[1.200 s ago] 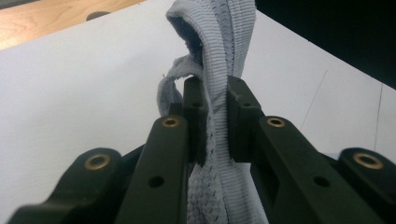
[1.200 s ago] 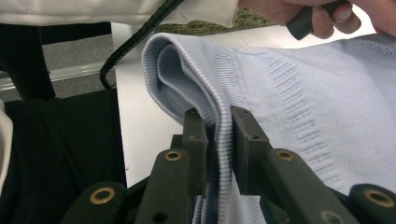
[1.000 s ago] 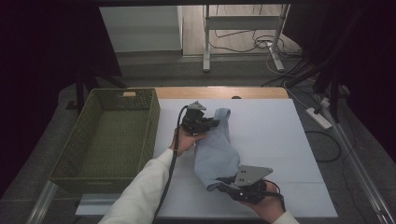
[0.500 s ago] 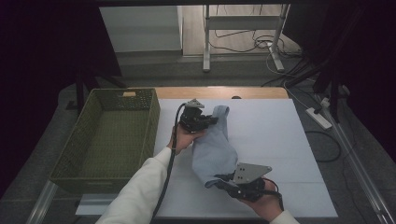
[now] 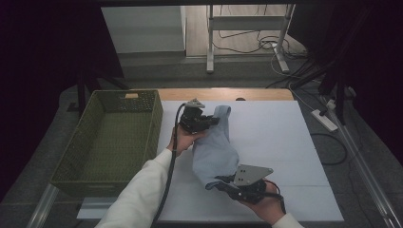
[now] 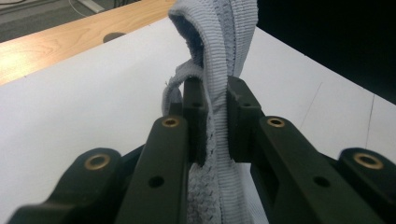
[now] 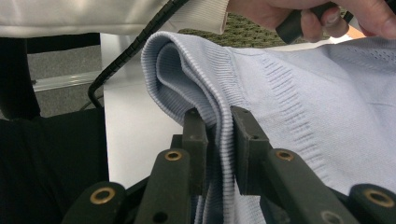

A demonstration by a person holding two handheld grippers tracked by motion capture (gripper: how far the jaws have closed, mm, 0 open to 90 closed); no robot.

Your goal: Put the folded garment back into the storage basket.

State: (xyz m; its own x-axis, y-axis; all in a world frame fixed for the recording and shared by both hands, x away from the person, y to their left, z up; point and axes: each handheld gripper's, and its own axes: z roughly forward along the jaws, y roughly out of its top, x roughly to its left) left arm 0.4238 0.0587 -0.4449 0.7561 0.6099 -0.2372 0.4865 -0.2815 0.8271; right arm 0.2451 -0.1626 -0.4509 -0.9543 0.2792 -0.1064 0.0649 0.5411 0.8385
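Observation:
A pale blue knitted garment (image 5: 214, 149) is stretched between my two grippers above the white table cover (image 5: 285, 137). My left gripper (image 5: 209, 121) is shut on the garment's far ribbed edge; in the left gripper view the ribbed cloth (image 6: 224, 42) rises from between the pads of the left gripper (image 6: 215, 100). My right gripper (image 5: 223, 179) is shut on the near ribbed hem. In the right gripper view that hem (image 7: 187, 79) is pinched by the right gripper (image 7: 219, 126), and the knit spreads away to the right.
A green woven basket (image 5: 71, 152) stands at the left of the table. A wooden table edge (image 5: 223, 93) runs along the back. A power strip (image 5: 324, 119) and cables lie on the floor to the right.
Both hands have shifted slightly left with the garment held between them; grips unchanged.

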